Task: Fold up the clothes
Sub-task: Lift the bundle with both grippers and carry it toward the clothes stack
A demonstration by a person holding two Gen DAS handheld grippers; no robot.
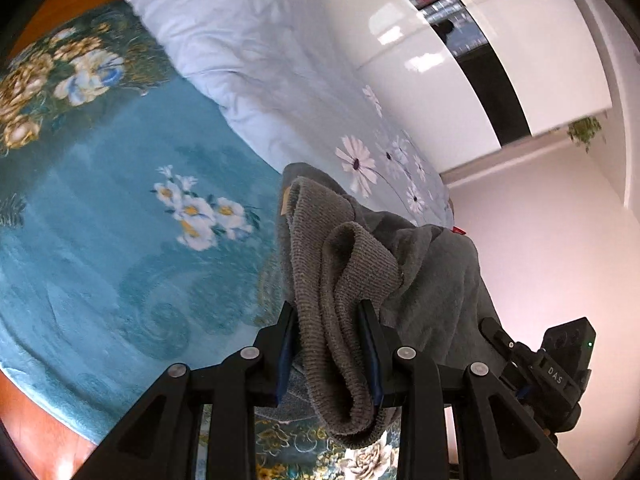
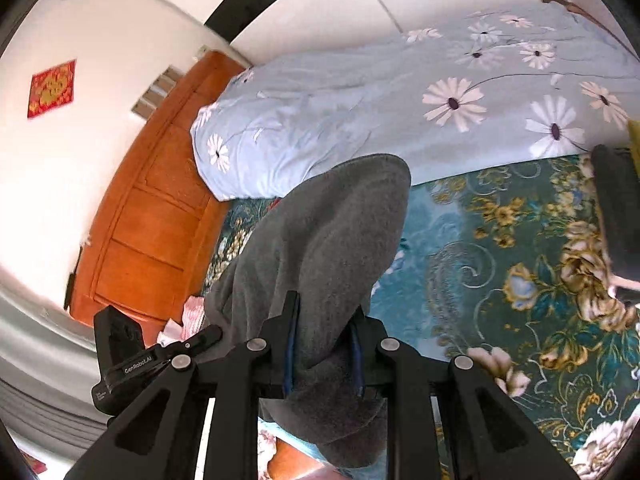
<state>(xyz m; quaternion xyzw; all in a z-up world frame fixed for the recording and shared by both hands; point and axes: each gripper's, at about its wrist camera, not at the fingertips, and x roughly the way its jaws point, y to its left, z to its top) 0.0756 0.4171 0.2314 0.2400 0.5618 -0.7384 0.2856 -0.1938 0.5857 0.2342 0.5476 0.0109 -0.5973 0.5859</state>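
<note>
A grey fleece garment [image 1: 432, 264] hangs lifted above the bed. Its ribbed knit edge [image 1: 340, 280] is bunched between the fingers of my left gripper [image 1: 330, 312], which is shut on it. In the right wrist view the same grey garment [image 2: 320, 240] drapes away from my right gripper [image 2: 324, 312], shut on a thick fold of it. The right gripper's body [image 1: 560, 364] shows at the lower right of the left wrist view. The left gripper's body [image 2: 124, 356] shows at the lower left of the right wrist view. Both jaws stand partly apart with cloth filling the gap.
A teal floral bedspread [image 1: 120, 240] covers the bed below. A pale blue daisy-print quilt [image 2: 400, 112] lies rolled along the far side. An orange wooden headboard [image 2: 152, 220] stands at one end. White wardrobe panels [image 1: 440, 40] rise behind. A dark object [image 2: 620, 208] lies at the right edge.
</note>
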